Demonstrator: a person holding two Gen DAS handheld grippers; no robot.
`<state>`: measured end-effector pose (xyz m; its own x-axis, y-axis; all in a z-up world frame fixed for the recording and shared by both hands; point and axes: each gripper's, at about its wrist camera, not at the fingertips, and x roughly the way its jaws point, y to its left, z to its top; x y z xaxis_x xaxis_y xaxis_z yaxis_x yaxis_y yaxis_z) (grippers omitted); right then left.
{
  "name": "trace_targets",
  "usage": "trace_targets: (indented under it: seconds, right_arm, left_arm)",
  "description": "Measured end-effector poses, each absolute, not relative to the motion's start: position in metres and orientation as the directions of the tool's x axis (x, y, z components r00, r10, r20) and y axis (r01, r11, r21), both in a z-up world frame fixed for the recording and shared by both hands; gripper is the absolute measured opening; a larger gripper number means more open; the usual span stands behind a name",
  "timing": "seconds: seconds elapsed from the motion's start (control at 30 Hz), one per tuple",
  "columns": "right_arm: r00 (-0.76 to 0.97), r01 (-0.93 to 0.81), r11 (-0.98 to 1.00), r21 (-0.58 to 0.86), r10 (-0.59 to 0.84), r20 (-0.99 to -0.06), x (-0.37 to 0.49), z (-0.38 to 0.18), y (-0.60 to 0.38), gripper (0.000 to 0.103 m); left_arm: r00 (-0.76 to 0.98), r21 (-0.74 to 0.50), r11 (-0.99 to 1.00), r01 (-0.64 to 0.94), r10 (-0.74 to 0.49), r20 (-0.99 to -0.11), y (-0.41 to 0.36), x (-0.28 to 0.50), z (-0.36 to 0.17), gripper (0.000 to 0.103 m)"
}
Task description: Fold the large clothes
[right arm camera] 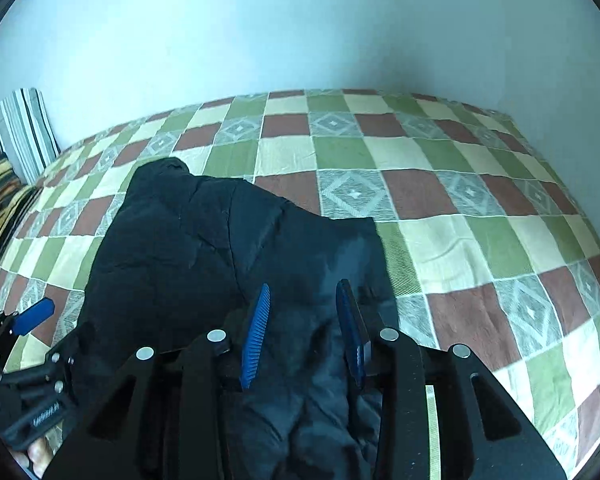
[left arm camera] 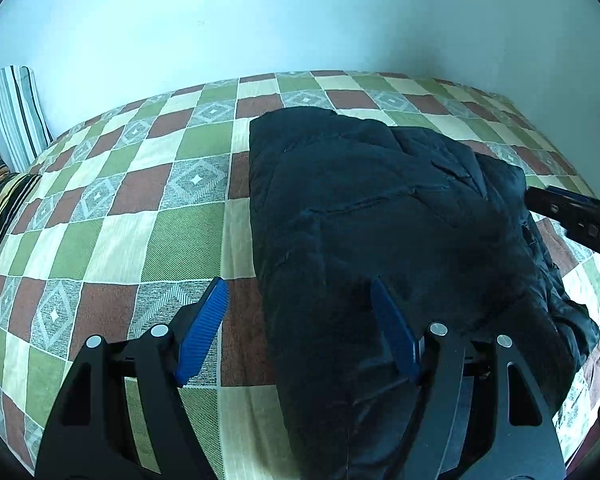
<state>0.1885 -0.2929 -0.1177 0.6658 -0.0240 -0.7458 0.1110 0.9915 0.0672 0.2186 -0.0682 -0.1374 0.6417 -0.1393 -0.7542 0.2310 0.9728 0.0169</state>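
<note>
On the checked bedspread (left arm camera: 112,240) my folded black jacket (left arm camera: 380,216) lies, its straight left edge between my left gripper's (left arm camera: 298,292) parted, empty fingers. My right gripper (right arm camera: 304,296) hangs loosened above its right edge, with bare bedspread beyond toward the wall (right arm camera: 300,32).

Home bedroom: bed under checked bedspread (left arm camera: 140,208), striped pillow (left arm camera: 14,116), plain wall (left arm camera: 300,20).

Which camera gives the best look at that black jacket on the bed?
The left wrist view: the jacket fills the middle, its folded edges clear. In the right wrist view the jacket is partly hidden behind the fingers.
</note>
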Motion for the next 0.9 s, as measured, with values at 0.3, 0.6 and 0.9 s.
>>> trace_targets:
  seconds: [0.3, 0.6, 0.9]
  right_arm:
    - [0.565, 0.139, 0.99, 0.0, -0.08, -0.821, 0.221, -0.164, -0.3, 0.035]
    - [0.539, 0.167, 0.983, 0.071, -0.031, -0.842, 0.229, -0.2, -0.319, 0.039]
    - [0.595, 0.18, 0.98, 0.087, -0.038, -0.803, 0.216, -0.195, -0.32, 0.044]
  left_arm:
    - [0.628, 0.032, 0.969, 0.244, -0.133, -0.766, -0.077, 0.229, -0.147, 0.074]
    - [0.605, 0.026, 0.962, 0.27, -0.149, -0.782, -0.096, 0.242, -0.168, 0.075]
    - [0.64, 0.082, 0.958, 0.275, -0.119, -0.759, -0.101, 0.235, -0.168, 0.075]
